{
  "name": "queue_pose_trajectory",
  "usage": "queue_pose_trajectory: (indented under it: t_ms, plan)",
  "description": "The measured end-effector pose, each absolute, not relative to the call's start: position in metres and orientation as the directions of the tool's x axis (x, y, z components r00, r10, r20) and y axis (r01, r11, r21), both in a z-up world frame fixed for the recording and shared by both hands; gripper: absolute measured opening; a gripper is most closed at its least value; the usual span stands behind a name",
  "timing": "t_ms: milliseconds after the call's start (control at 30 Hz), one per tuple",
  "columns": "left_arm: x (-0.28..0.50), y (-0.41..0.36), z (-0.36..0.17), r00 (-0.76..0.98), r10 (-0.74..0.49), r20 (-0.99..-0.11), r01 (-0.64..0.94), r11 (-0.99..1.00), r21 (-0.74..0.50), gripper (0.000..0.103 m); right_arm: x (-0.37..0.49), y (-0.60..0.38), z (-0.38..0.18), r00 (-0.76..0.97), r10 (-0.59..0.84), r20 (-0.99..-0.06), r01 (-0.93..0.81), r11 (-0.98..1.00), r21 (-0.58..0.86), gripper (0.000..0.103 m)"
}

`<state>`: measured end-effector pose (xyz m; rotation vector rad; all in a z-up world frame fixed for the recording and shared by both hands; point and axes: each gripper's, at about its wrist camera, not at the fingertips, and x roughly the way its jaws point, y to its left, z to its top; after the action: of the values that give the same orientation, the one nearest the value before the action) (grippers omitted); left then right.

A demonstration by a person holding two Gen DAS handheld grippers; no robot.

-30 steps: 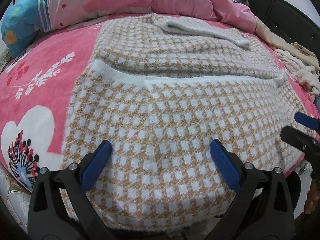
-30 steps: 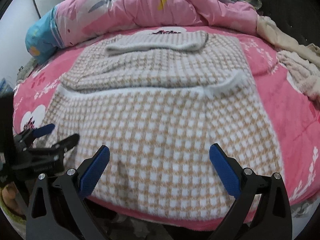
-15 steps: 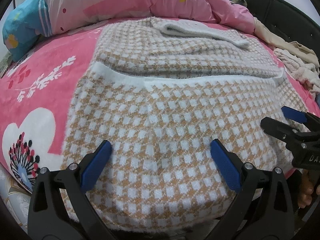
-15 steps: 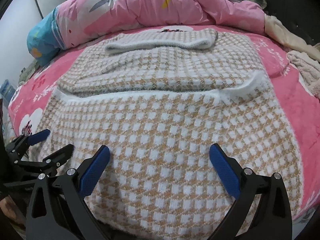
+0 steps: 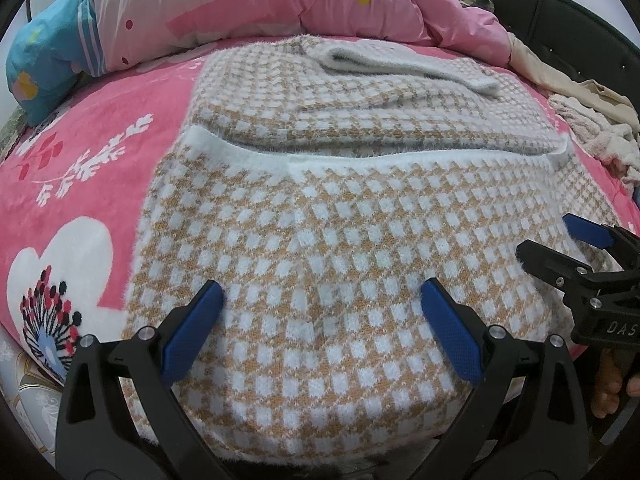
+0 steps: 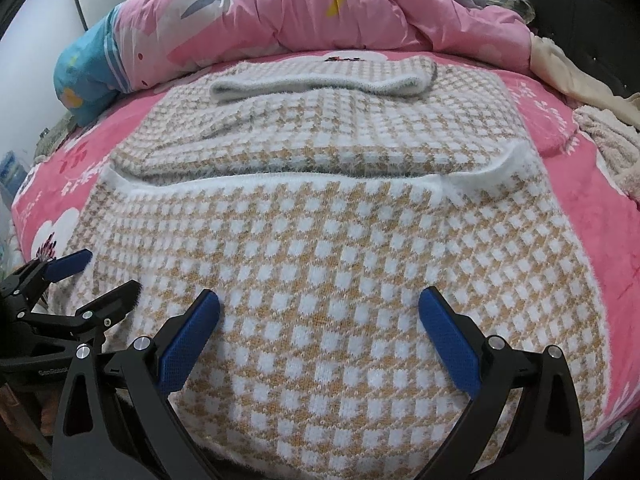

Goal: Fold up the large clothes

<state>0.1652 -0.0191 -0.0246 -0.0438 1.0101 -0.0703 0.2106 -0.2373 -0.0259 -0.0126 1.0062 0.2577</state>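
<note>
- Across the pink bed (image 5: pixel 92 168), one checked sweater (image 5: pixel 340 248) lay spread flat, sleeves folded in over its upper half, hem hanging at the near edge
- Both tools had advanced over the hem since a second earlier, and the sweater filled more of each view; this suggested a grasp of the hem was about to begin
- Left tool (image 5: pixel 320 320): released, jaws wide, nothing held
- Right tool (image 6: pixel 320 320): released likewise, hovering beside the left
- Counted: two tools, one sweater, one pink quilt (image 6: pixel 320 12) bunched behind, some pale clothes (image 5: pixel 592 136) at the right
</note>
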Motion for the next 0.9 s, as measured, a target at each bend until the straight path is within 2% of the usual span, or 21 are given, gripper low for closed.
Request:
queue_pose_trajectory:
  t_ms: [467, 767, 900]
  plan:
    - [0.160, -0.015, -0.022, 0.570, -0.075, -0.818, 0.066, 0.997, -0.046, 0.096, 0.208, -0.238, -0.030, 0.501, 0.212, -0.839, -0.223, 0.968, 0.111, 0.097]
    - [0.135, 0.043, 0.004, 0.737, -0.050, -0.674, 0.020, 0.998, -0.053, 0.096, 0.212, -0.239, -0.031, 0.498, 0.216, -0.840, -0.225, 0.968, 0.115, 0.097]
    - [0.146, 0.083, 0.011, 0.760, -0.039, -0.648, 0.002, 0.998, -0.058, 0.096, 0.212, -0.239, -0.031, 0.499, 0.216, -0.839, -0.226, 0.967, 0.115, 0.097]
